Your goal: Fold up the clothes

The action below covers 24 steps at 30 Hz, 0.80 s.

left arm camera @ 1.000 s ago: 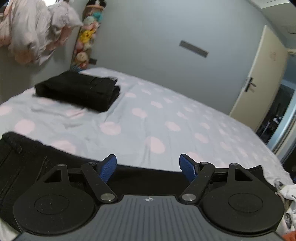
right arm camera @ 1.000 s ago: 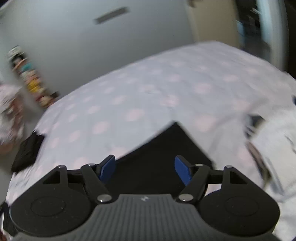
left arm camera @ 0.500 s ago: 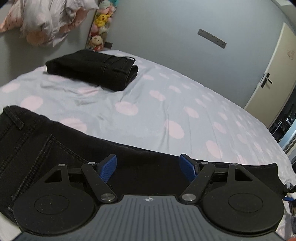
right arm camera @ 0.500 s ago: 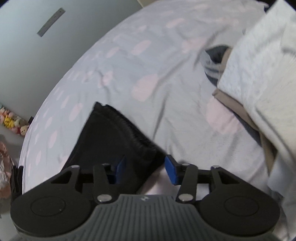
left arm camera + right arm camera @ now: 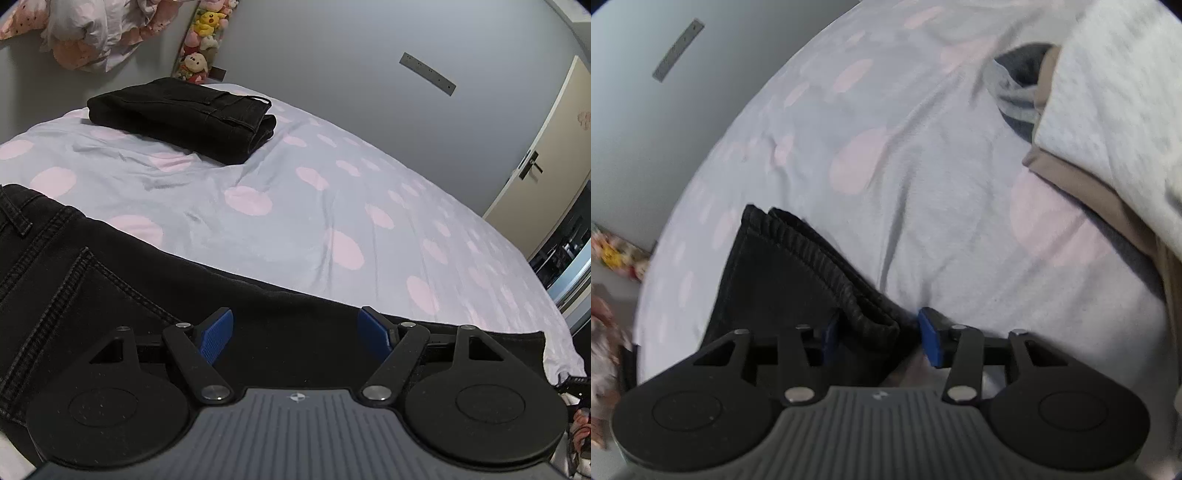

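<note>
Black jeans (image 5: 110, 295) lie flat across the near side of the spotted bed (image 5: 295, 206), pocket seams at the left. My left gripper (image 5: 297, 332) hovers open just over the jeans' far edge, its blue pads (image 5: 216, 336) wide apart with nothing pinched. In the right wrist view the jeans' leg end (image 5: 783, 280) shows its ribbed hem. My right gripper (image 5: 879, 332) has that hem's corner between its jaws, which are closing on the bunched fabric. A second pair of black jeans (image 5: 184, 114) sits folded at the far left of the bed.
A heap of unfolded clothes (image 5: 1108, 110), light grey, tan and dark grey, lies to the right of the leg end. Plush toys (image 5: 199, 40) and a pink bundle (image 5: 85, 33) hang at the far wall. A door (image 5: 546, 147) stands at the right.
My right gripper dropped from above the bed down to the jeans' hem, and its jaws narrowed around the corner. The left gripper sank a little toward the jeans and rolled slightly.
</note>
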### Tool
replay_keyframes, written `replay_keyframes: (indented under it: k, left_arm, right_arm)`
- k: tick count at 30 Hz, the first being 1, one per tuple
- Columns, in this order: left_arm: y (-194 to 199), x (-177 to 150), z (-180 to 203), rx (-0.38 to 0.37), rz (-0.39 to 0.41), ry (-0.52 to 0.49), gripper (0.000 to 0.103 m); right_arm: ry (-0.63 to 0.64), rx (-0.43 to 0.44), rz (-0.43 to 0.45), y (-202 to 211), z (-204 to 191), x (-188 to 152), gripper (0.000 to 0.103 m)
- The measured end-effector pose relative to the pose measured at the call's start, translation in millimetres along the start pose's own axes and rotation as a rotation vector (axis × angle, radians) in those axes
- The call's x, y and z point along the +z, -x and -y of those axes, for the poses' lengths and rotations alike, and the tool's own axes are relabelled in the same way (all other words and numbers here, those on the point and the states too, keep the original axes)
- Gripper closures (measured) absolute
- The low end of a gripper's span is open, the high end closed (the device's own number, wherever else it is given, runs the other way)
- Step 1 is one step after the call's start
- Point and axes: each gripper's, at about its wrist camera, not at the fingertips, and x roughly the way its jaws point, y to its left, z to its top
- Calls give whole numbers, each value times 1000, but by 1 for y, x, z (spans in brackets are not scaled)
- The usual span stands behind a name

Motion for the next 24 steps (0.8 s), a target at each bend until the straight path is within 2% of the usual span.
replay_keyframes:
  k: [2, 4, 6, 10, 17, 20, 24]
  left_arm:
    - [2, 0, -1, -7, 2, 9, 15]
    - [5, 1, -2, -5, 7, 13, 15]
    - [8, 1, -2, 0, 10, 19, 15]
    - [15, 3, -4, -14, 21, 42, 15]
    - [35, 4, -10, -37, 74, 69, 15]
    - [42, 3, -16, -51, 88, 93, 15]
    - [49, 3, -22, -62, 98, 104, 15]
  right_arm:
    - [58, -48, 19, 6, -13, -2, 65]
    - [72, -47, 45, 19, -24, 1, 79]
    - [82, -39, 72, 33, -35, 4, 85]
    - [116, 19, 118, 71, -73, 12, 88]
    - [262, 151, 178, 131, -178, 1, 91]
    - [337, 123, 194, 145, -221, -10, 91]
    - [372, 57, 211, 149, -242, -16, 91]
